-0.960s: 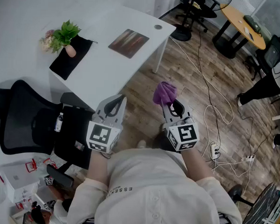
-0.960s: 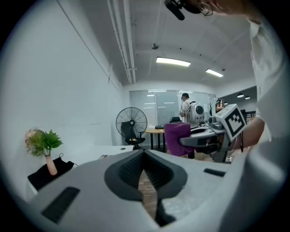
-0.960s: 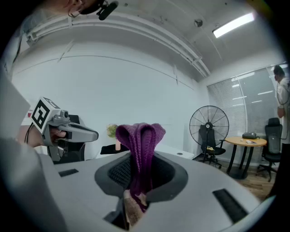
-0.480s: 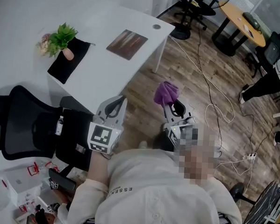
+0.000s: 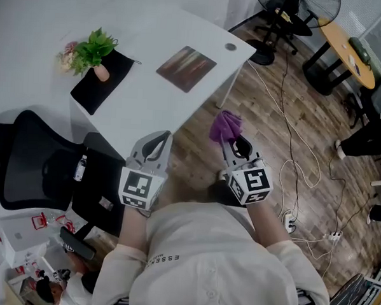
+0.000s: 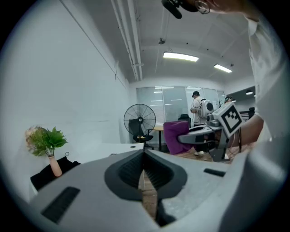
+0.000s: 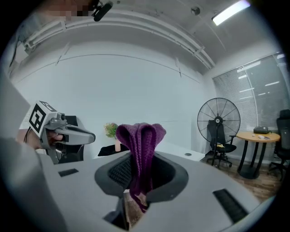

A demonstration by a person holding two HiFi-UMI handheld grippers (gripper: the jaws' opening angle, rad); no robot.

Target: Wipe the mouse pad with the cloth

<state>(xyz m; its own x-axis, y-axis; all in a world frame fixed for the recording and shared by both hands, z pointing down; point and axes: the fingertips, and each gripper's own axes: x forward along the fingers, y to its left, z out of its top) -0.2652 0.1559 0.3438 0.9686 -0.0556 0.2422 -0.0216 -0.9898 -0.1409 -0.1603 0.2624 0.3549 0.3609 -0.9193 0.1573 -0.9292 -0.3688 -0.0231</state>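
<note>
Your right gripper (image 5: 229, 143), at frame centre, is clenched on the purple cloth (image 5: 225, 126), over the wood floor (image 5: 269, 114). Your left gripper (image 5: 154, 141) has its jaws together, holding nothing. The mouse pad (image 5: 187, 59) lies on the white desk (image 5: 142, 101) at upper centre, well apart from both.

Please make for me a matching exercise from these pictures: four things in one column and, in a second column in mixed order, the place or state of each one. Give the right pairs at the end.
Things:
1. cloth
2. mouse pad
3. plant
4. left claw

Places or states:
a. stands on the black mat
b. shut, with nothing in it
c. clamped in the right claw, held over the floor
d. lies flat on the white desk, near its corner

Right pairs: 1-c, 2-d, 3-a, 4-b
</note>
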